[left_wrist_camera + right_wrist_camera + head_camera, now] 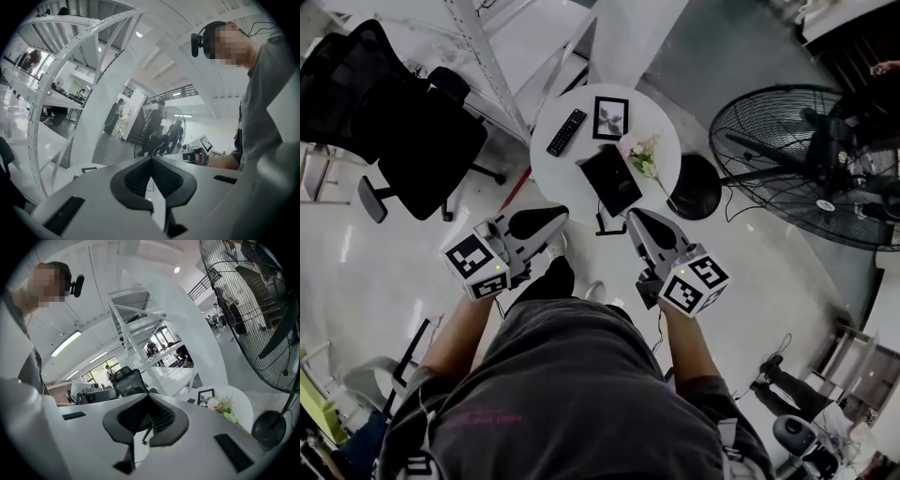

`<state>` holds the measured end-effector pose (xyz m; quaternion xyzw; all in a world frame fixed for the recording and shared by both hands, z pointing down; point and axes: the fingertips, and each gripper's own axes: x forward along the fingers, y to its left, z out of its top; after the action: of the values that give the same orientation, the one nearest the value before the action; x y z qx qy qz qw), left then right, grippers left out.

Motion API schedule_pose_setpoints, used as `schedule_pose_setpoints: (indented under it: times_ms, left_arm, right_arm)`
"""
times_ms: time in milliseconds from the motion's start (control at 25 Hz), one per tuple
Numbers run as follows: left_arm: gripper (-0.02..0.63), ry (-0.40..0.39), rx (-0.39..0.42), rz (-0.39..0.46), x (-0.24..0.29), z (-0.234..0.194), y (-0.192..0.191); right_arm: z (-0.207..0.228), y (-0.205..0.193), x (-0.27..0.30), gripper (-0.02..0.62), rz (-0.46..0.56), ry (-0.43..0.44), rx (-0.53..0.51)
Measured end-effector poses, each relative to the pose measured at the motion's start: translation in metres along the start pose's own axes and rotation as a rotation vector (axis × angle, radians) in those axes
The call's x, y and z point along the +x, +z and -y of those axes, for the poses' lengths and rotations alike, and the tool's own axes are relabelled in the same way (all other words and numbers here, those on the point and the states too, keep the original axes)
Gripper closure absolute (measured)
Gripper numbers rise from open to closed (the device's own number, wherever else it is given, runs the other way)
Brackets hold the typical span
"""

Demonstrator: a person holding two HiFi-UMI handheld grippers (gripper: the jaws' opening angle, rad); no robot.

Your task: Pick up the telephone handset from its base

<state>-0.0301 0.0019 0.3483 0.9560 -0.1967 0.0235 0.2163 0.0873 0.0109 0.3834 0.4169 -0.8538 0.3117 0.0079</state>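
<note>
A black telephone (611, 180) lies on the near side of a small round white table (656, 122) in the head view. Both grippers hover short of the table's near edge, apart from the phone. My left gripper (559, 215) points at the table from the lower left, and its jaws meet with nothing between them (151, 159). My right gripper (632, 217) points in from the lower right, its jaws likewise together and empty (149, 396). In both gripper views the gripper bodies hide the phone.
On the table are also a slim black keypad device (566, 131), a picture frame (610, 117) and pale flowers (641, 156). A large floor fan (806, 164) stands right, its round base (698, 186) beside the table. A black office chair (389, 122) and a white truss (492, 66) stand left.
</note>
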Motion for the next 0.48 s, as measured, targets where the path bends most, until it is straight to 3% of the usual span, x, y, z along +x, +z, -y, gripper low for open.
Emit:
schedule_pose_setpoints:
  times_ms: [480]
  left_arm:
    - [0.592,-0.067,-0.023,-0.029,0.001,-0.057,0.009]
  right_arm:
    - [0.015,0.025,0.052,0.575,0.020,-0.072,0.005]
